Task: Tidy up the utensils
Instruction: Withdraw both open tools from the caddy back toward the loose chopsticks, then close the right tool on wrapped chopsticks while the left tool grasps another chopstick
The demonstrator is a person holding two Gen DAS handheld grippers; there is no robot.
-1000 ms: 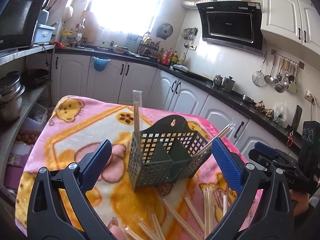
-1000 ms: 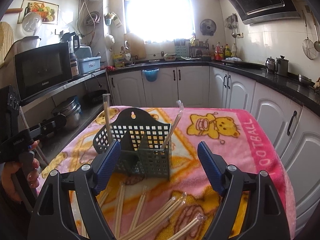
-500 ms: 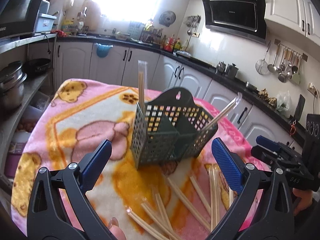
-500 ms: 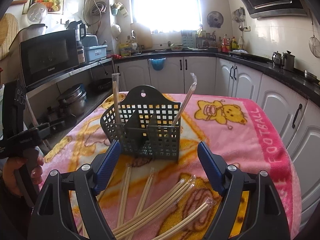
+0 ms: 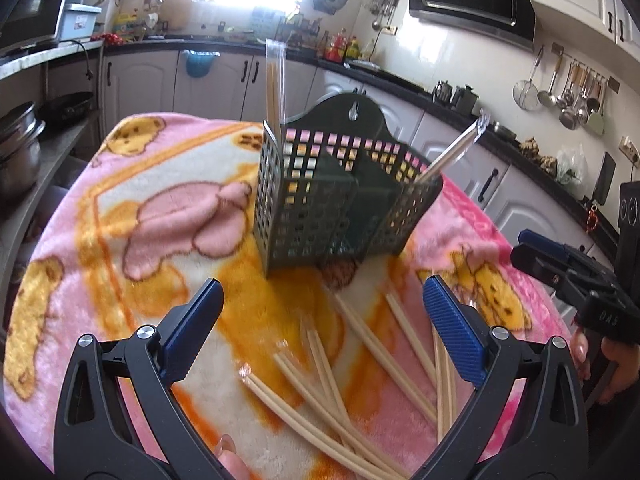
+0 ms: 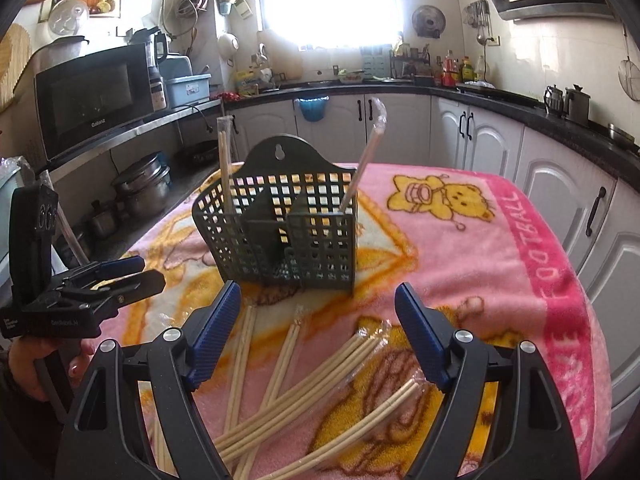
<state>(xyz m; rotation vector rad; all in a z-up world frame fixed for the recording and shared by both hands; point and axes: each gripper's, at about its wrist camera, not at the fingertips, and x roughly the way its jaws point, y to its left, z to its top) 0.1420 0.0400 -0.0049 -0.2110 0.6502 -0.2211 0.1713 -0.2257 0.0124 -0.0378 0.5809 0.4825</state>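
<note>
A dark green slotted utensil holder [image 5: 340,200] [image 6: 280,232] stands upright on the pink blanket. One wrapped chopstick pair [image 5: 274,88] stands in its left compartment and another [image 5: 456,148] leans out of the right one. Several wrapped chopstick pairs [image 5: 340,380] [image 6: 300,380] lie loose on the blanket in front of the holder. My left gripper [image 5: 324,320] hangs open above them with nothing between its blue pads. My right gripper [image 6: 320,312] is open too, above the same pile and short of the holder. Each gripper shows in the other's view: the right gripper [image 5: 560,268], the left gripper [image 6: 100,280].
The pink bear-print blanket [image 6: 480,240] covers the whole table and falls off at its right edge [image 6: 592,340]. White cabinets and a black counter [image 6: 520,100] run behind. A microwave [image 6: 92,96] and pots [image 6: 140,188] sit on shelves to the left.
Both grippers have sunk and tipped downward. The holder sits higher in both views now, and more of the loose chopsticks show between the fingers. Both sets of jaws stayed equally wide.
</note>
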